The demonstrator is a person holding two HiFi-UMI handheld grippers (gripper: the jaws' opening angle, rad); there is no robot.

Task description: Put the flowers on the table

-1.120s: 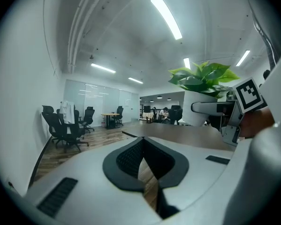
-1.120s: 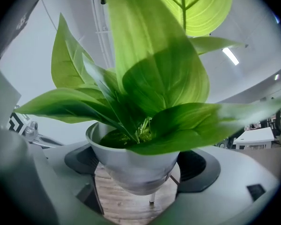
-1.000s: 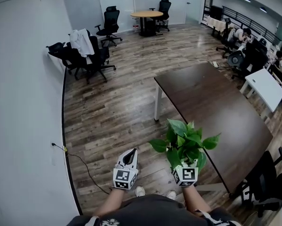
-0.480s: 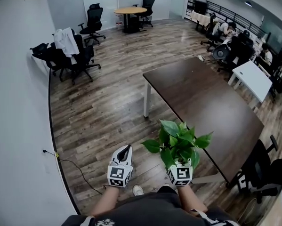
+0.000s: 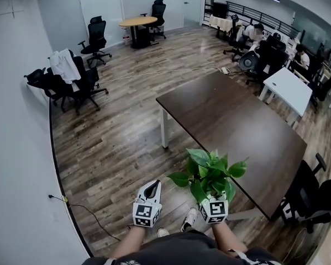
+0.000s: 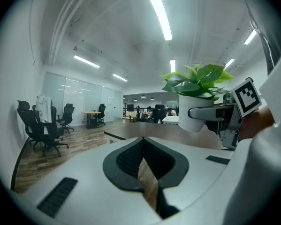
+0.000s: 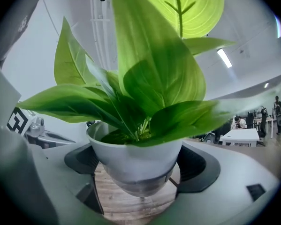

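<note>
- I read the right gripper [image 5: 213,199] as clamped on the white pot [image 7: 131,156] of the potted plant [image 5: 209,173].
- The plant is upright, held over the wood floor [image 5: 115,148], beside the dark table [image 5: 237,120], not on it.
- Left gripper [image 5: 152,186]: jaws together, nothing held.

— How are your arms set?
— My left forearm [image 5: 127,240] and right forearm [image 5: 225,237] reach out from the 6 o'clock edge of the head view, side by side. My left hand-held gripper [image 5: 152,185] points to 12 o'clock, jaws together, nothing between them.
— And the right?
— My right hand-held gripper [image 5: 213,196], at its 3 o'clock, points likewise, jaws clamped on the white plant pot [image 7: 135,158].
</note>
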